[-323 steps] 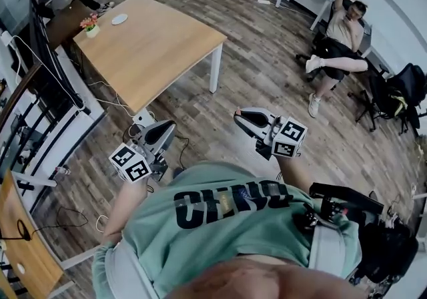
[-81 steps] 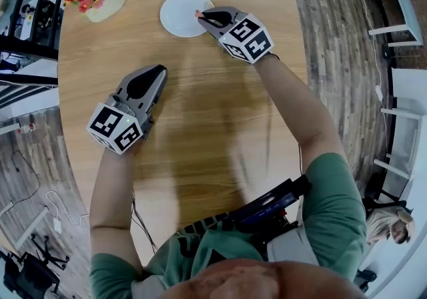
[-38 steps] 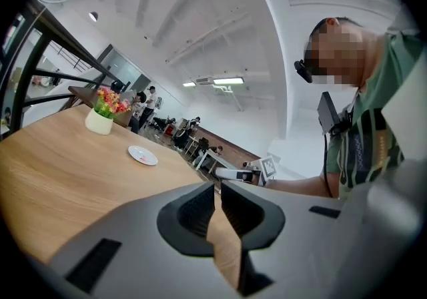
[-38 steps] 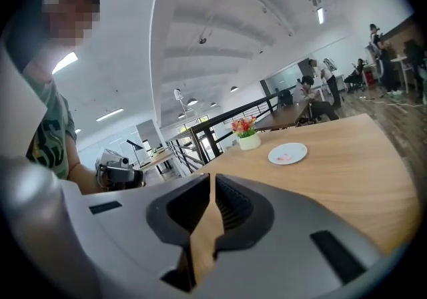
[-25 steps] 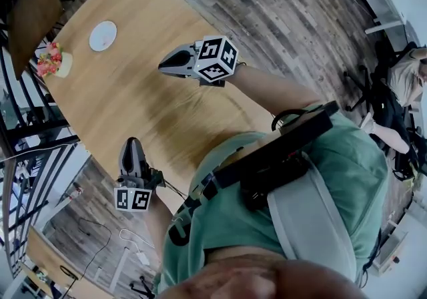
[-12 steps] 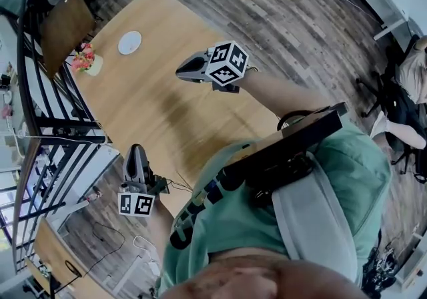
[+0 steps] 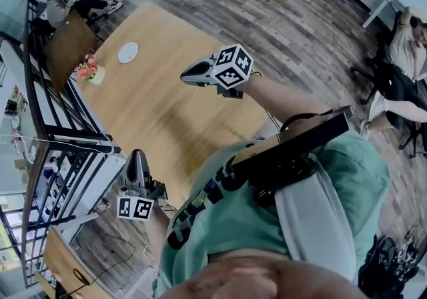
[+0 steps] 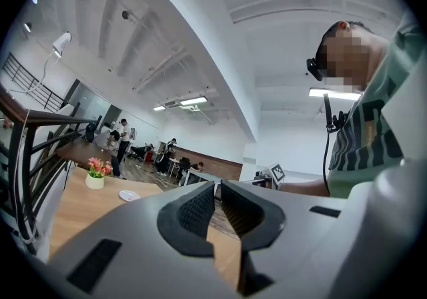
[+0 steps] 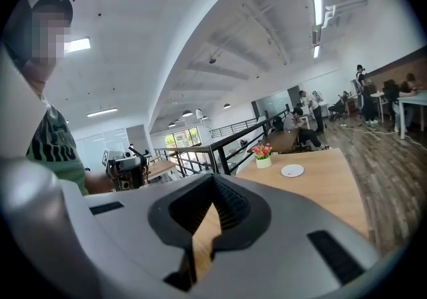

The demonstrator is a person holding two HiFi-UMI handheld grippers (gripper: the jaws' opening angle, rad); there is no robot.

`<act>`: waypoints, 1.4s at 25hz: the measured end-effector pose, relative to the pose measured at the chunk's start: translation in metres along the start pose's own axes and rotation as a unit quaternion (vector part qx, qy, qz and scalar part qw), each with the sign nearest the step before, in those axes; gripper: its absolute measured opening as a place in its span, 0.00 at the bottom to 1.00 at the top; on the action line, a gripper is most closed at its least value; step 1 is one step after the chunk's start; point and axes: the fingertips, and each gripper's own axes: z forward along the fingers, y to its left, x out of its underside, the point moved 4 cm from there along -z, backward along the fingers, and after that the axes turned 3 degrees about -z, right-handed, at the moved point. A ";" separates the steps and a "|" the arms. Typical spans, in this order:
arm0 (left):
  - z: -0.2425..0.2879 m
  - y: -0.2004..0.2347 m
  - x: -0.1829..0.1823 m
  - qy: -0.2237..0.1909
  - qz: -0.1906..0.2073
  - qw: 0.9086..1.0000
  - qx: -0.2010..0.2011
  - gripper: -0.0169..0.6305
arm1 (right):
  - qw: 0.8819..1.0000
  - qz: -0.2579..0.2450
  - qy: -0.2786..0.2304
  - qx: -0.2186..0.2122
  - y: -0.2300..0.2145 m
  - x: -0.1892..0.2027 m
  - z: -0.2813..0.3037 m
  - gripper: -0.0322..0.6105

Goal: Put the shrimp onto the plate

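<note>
The white plate (image 7: pixel 128 52) lies at the far end of the wooden table (image 7: pixel 167 111), small and distant. It also shows in the left gripper view, plate (image 8: pixel 129 195), and in the right gripper view, plate (image 9: pixel 292 171). At this distance I cannot make out a shrimp on it. My right gripper (image 7: pixel 183 78) hovers over the table's near half, far from the plate, shut and empty. My left gripper (image 7: pixel 135 153) hangs off the table's near left edge, over the floor. Its jaws stand together with only a slit between them, and nothing is in them.
A pot of pink flowers (image 7: pixel 90 71) stands next to the plate. A black railing (image 7: pixel 67 124) runs along the table's left side. People sit at a dark table (image 7: pixel 67 41) beyond, and another person sits at the right (image 7: pixel 407 44). Wood floor surrounds the table.
Since 3.2 s ago the right gripper has left the plate and holds nothing. Over the last second the table and plate have slid further away while both grippers lifted.
</note>
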 end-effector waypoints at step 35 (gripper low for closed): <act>-0.031 -0.220 0.062 -0.018 0.003 0.999 -0.040 0.08 | 0.995 -0.047 -0.033 -0.080 0.115 0.074 -0.180 0.06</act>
